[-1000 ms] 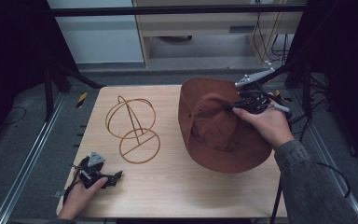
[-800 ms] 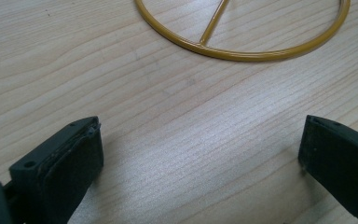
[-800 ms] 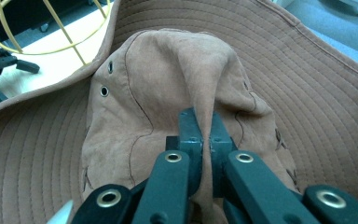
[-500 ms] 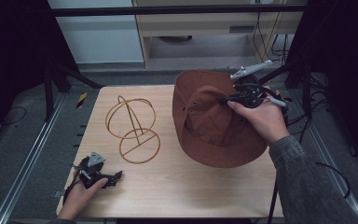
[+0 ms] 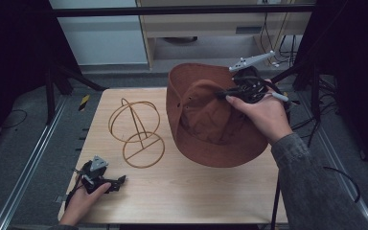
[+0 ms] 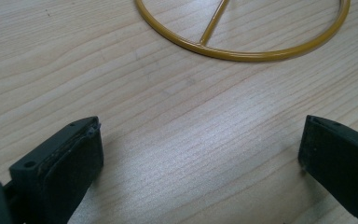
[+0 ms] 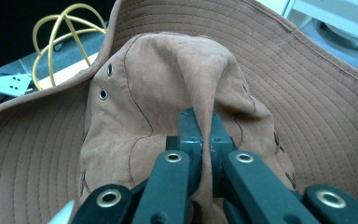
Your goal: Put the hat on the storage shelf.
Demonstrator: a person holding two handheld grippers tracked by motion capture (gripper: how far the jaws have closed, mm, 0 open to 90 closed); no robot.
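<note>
Pinching a fold of the crown, your right gripper (image 7: 200, 126) has its jaws clamped tight on the brown hat (image 5: 206, 120), with the suede-looking fabric squeezed up between them in the right gripper view. That hat sits over the right half of the table (image 5: 182, 191), tipped up toward the wire stand so its far brim is lifted off the wood while the near brim edge looks like it's down on the table surface. You can see two small metal eyelets (image 7: 106, 81) on the side of the crown, and rows of stitching running round the wide brim.

Your right hand (image 5: 263, 115) is wrapped around the gripper body right above the crown, with the grey three-cornered plate sticking up behind it.

Just left of the hat stands the yellow wire hat stand (image 5: 136, 129): a flat ring base with a bar across it, and a rounded wire cage on top. It's close beside the hat's raised brim, though I can't tell if they're actually touching.

Over at the near left corner, your left gripper (image 5: 103, 179) is lying low on the table in your left hand (image 5: 84, 201), jaws spread wide apart with nothing but bare wood between them. The left gripper view has the stand's ring base (image 6: 242, 42) ahead of those jaws, well apart from them.
</note>
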